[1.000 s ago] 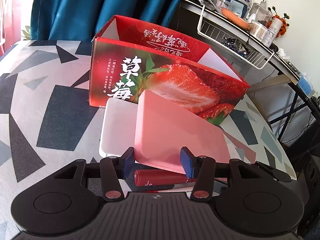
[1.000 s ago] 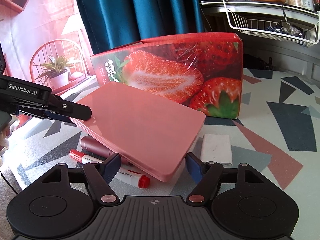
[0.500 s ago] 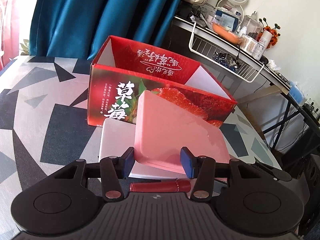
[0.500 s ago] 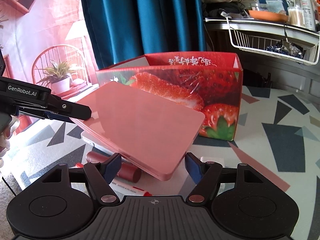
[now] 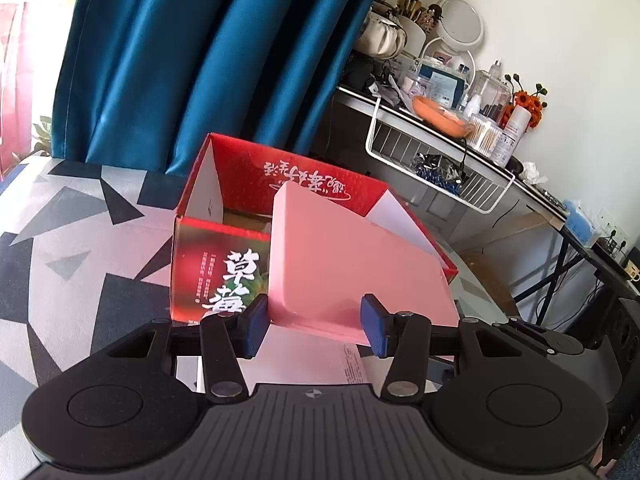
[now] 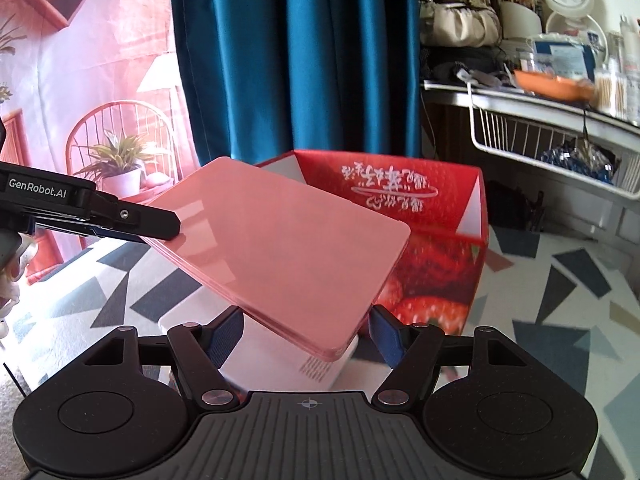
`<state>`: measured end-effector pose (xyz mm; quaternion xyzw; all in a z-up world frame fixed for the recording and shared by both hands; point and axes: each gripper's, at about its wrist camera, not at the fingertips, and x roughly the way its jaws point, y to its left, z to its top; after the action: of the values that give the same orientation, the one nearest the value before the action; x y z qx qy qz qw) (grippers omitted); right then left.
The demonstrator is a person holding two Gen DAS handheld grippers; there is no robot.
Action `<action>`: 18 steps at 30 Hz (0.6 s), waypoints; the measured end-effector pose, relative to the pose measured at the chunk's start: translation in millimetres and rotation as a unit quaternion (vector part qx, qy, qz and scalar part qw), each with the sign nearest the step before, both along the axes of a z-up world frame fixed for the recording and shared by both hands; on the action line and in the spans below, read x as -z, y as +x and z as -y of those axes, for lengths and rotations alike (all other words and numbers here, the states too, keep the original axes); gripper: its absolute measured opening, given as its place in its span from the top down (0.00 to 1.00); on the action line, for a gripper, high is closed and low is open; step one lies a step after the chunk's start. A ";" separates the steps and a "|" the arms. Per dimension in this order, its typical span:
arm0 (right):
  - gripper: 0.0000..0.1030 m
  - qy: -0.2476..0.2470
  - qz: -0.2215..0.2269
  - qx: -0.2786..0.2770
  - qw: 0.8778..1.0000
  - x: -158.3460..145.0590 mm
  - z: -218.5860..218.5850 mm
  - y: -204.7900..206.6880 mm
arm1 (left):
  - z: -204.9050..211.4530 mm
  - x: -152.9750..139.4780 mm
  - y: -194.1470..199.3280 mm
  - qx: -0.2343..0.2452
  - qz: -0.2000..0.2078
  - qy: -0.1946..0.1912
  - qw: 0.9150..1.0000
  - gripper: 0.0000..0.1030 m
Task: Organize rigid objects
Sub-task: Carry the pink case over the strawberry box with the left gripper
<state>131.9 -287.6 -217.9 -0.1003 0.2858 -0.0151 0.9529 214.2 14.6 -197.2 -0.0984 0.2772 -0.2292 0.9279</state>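
Note:
A flat pink case hangs tilted in the air, with its far corner over the open top of the red strawberry carton. My left gripper is shut on the case's near corner, both blue pads against its edges. In the right wrist view the same pink case is carried from the other side. There my right gripper is shut on the corner nearest it, and my left gripper clamps the far left corner. The strawberry carton stands just behind the case.
A white flat box lies on the patterned table under the case. A blue curtain hangs behind the carton. At the right a cluttered desk carries a white wire basket. A person's hand shows at the left edge.
Both grippers have risen with the pink case, from low over the white box to the height of the carton's open top. The lipstick and marker on the table have dropped out of view.

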 end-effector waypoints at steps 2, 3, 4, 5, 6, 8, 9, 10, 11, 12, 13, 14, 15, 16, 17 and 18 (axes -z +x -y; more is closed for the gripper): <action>0.36 -0.005 -0.001 -0.005 1.000 -9.3 1.6 9.9 | 0.6 -5.6 7.2 -0.001 0.004 -0.005 1.000 0.49; 0.36 -0.005 -0.001 -0.006 1.000 -13.7 3.4 14.9 | 1.2 -8.0 11.5 -0.001 0.005 -0.006 1.000 0.49; 0.36 -0.005 -0.002 -0.008 1.000 -17.8 5.1 20.2 | 1.8 -9.3 16.1 -0.002 0.005 -0.008 1.000 0.49; 0.36 -0.007 -0.004 -0.009 1.000 -21.4 6.8 26.3 | 2.2 -10.9 22.0 -0.003 0.004 -0.010 1.000 0.49; 0.36 -0.009 -0.008 -0.010 1.000 -25.1 8.9 33.9 | 2.6 -12.1 28.9 -0.004 0.002 -0.011 1.000 0.49; 0.36 -0.013 -0.016 -0.010 1.000 -31.5 13.2 48.9 | 3.5 -15.2 44.3 -0.006 -0.003 -0.017 1.000 0.49; 0.36 -0.016 -0.018 -0.011 1.000 -33.8 15.3 56.6 | 4.2 -16.7 52.3 -0.008 -0.006 -0.020 1.000 0.49; 0.36 -0.018 -0.020 -0.011 1.000 -36.3 17.6 64.5 | 4.9 -17.8 59.5 -0.010 -0.009 -0.022 1.000 0.49; 0.36 -0.019 -0.023 -0.011 0.999 -38.9 20.2 73.1 | 5.8 -19.0 66.7 -0.011 -0.010 -0.023 1.000 0.49; 0.36 -0.020 -0.025 -0.010 0.999 -41.3 22.8 81.0 | 7.0 -20.2 74.6 -0.012 -0.012 -0.025 1.000 0.49; 0.36 -0.022 -0.028 -0.010 0.999 -43.2 26.2 90.1 | 8.1 -20.8 82.0 -0.011 -0.014 -0.025 1.000 0.49; 0.37 -0.024 -0.030 -0.009 0.999 -45.0 28.4 98.1 | 9.0 -21.0 89.0 -0.012 -0.016 -0.026 0.999 0.49; 0.37 -0.027 -0.032 -0.007 0.999 -46.2 30.6 106.0 | 9.8 -20.4 96.4 -0.013 -0.021 -0.026 0.999 0.49; 0.37 -0.029 -0.036 -0.005 0.999 -47.3 33.1 114.1 | 10.1 -19.7 104.5 -0.014 -0.029 -0.027 0.999 0.49; 0.37 -0.029 -0.042 -0.003 0.999 -47.2 36.7 122.8 | 10.1 -18.0 111.6 -0.017 -0.039 -0.031 0.999 0.49; 0.37 -0.028 -0.049 -0.002 0.998 -46.5 40.0 130.3 | 10.1 -15.7 118.2 -0.020 -0.050 -0.036 0.998 0.49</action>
<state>262.3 -327.5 -171.4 -0.1283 0.3311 -0.0168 0.9347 332.4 4.5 -181.4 -0.1481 0.3124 -0.2150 0.9134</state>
